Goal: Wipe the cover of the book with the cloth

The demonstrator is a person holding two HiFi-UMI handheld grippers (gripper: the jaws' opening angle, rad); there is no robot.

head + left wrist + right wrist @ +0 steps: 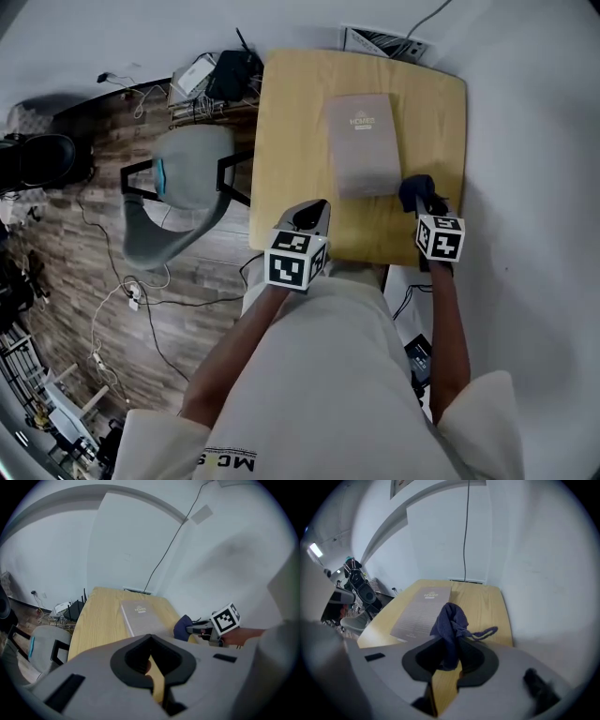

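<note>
My right gripper is clamped on the dark blue cloth, just at the lower right corner of the book, which lies flat at upper centre on the table. My left gripper has its jaws together on nothing, over the table's lower edge.

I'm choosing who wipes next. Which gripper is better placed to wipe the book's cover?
Right. The right gripper holds the cloth, just beside the near corner of the book. The left gripper is empty, jaws together, at the near edge of the table.
</note>
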